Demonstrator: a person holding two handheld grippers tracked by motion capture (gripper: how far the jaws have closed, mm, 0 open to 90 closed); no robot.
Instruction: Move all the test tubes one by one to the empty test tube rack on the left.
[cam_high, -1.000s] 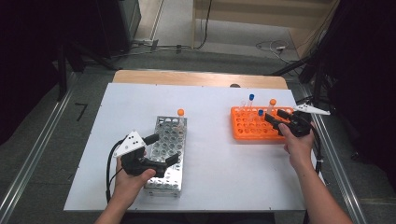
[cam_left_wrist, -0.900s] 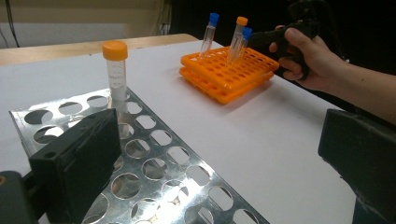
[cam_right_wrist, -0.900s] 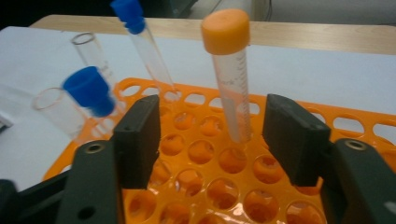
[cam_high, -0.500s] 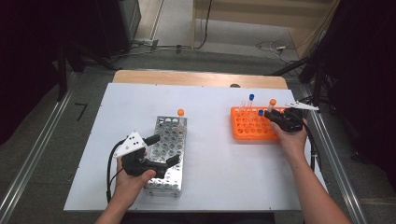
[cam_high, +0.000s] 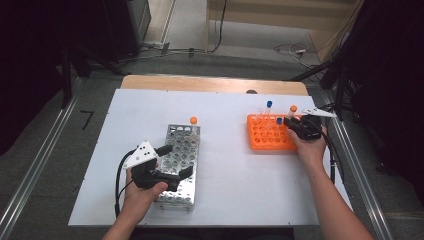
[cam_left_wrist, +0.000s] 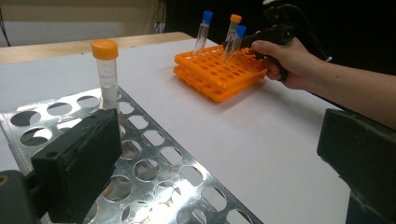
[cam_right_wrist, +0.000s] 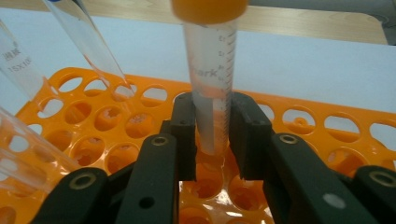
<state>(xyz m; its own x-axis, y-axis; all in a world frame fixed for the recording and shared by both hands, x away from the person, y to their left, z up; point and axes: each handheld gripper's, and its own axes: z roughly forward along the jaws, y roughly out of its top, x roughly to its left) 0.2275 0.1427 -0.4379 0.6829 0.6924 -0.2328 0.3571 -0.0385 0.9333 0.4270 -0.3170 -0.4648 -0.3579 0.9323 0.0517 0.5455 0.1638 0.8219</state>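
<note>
Between the matt black plastic right gripper (cam_right_wrist: 212, 140) jaws, a clear glossy plastic orange-capped tube (cam_right_wrist: 211, 88); beneath, a smooth orange plastic rack (cam_right_wrist: 322, 126).

orange-capped tube (cam_right_wrist: 212, 88): cap cut by top edge; foot hidden in orange rack (cam_right_wrist: 327, 126)

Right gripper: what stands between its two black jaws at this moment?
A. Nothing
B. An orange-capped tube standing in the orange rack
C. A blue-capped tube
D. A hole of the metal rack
B: in the right gripper view the right gripper has its jaws closed against the clear orange-capped tube, which stands in the orange rack.
</note>
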